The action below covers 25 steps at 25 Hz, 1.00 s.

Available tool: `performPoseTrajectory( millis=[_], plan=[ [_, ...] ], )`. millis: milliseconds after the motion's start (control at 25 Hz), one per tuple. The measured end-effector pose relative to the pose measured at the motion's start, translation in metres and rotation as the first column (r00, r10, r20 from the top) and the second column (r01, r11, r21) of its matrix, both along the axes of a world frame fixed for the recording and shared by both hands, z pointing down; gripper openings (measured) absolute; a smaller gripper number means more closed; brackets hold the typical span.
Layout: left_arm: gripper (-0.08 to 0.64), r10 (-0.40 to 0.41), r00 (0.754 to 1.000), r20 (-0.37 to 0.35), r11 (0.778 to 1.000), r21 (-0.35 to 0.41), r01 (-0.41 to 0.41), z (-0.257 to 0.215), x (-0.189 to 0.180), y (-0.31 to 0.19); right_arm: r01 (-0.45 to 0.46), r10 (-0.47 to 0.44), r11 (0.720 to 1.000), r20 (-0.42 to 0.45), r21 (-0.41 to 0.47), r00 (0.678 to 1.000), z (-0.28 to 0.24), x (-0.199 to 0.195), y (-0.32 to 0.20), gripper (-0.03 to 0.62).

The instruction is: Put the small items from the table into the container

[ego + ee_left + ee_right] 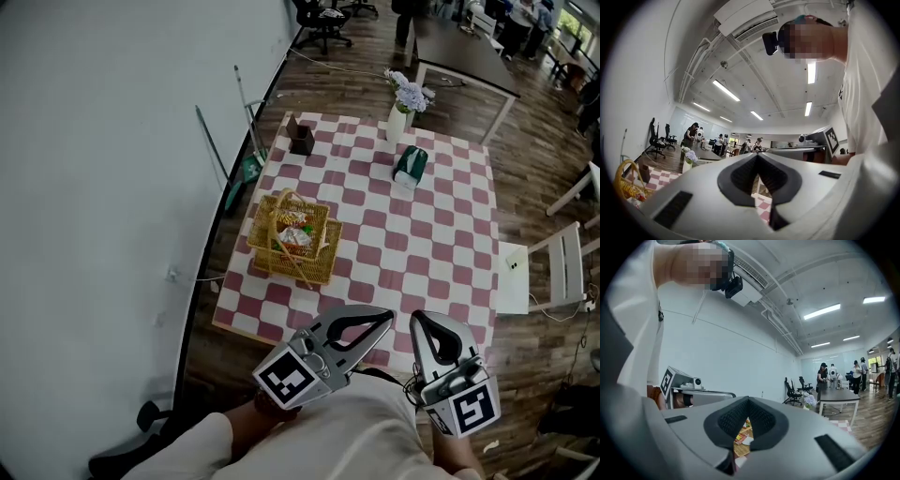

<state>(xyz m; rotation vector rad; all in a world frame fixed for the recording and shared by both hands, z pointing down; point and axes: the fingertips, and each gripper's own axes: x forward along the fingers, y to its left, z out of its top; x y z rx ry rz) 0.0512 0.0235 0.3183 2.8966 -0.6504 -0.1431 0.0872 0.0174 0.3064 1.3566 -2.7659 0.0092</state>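
Note:
A wicker basket (291, 236) with a handle stands on the left part of the checked table (422, 246) and holds several small packets. It also shows at the lower left in the left gripper view (626, 183), and through the jaw gap in the right gripper view (742, 436). My left gripper (385, 319) and right gripper (419, 322) hover side by side at the table's near edge, close to the person's body and apart from the basket. Both are shut with nothing between their jaws, as the left gripper (758, 156) and the right gripper (748, 401) show in their own views.
A dark brown box (301, 138), a white vase of flowers (403, 108) and a green tissue pack (410, 164) stand at the table's far side. A white wall runs along the left. White chairs (562, 267) stand at the right, and a dark table (464, 56) beyond.

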Motion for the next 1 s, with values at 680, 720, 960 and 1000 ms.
performPoseTrajectory(
  millis=[680, 720, 960, 1000],
  plan=[
    [0.028, 0.011, 1.000, 0.016, 1.000, 0.003, -0.011, 0.002, 0.009, 0.000, -0.007, 0.008, 1.000, 0.039, -0.013, 0.999, -0.001, 0.011, 0.001, 0.006],
    [0.028, 0.010, 1.000, 0.014, 1.000, 0.001, -0.010, 0.002, 0.009, 0.000, -0.007, 0.007, 1.000, 0.039, -0.014, 0.999, -0.001, 0.011, 0.001, 0.006],
    [0.028, 0.005, 1.000, 0.006, 1.000, -0.013, -0.005, 0.003, 0.010, -0.001, -0.002, 0.003, 1.000, 0.035, -0.017, 0.999, 0.001, 0.011, 0.002, 0.006],
    [0.028, 0.005, 1.000, 0.006, 1.000, -0.014, -0.005, 0.003, 0.011, -0.001, -0.001, 0.002, 1.000, 0.036, -0.018, 0.999, 0.001, 0.012, 0.002, 0.006]
  ],
)
